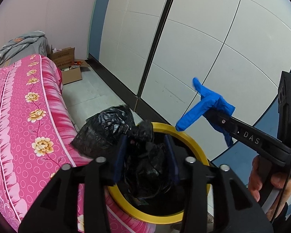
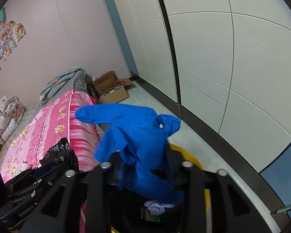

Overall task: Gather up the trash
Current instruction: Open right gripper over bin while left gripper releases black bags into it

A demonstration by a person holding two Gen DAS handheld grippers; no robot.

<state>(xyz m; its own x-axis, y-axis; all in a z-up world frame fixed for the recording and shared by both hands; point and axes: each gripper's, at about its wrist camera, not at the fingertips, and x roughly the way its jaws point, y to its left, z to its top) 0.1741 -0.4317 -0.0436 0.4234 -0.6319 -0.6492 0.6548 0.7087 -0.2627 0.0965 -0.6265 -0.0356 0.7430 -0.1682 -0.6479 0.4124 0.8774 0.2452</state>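
Right wrist, blue glove (image 2: 137,136) seemingly between jaws

Both grippers angle downward side by side, left gripper (image 1: 146,153) jaws parted, right gripper (image 2: 145,167) parted too, a hand (image 1: 265,178) gripping its handle

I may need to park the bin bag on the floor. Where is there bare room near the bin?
Bare floor runs between the bed and the wardrobe doors, up to the cardboard boxes. It is crowded at the bin: black bag and blue glove.
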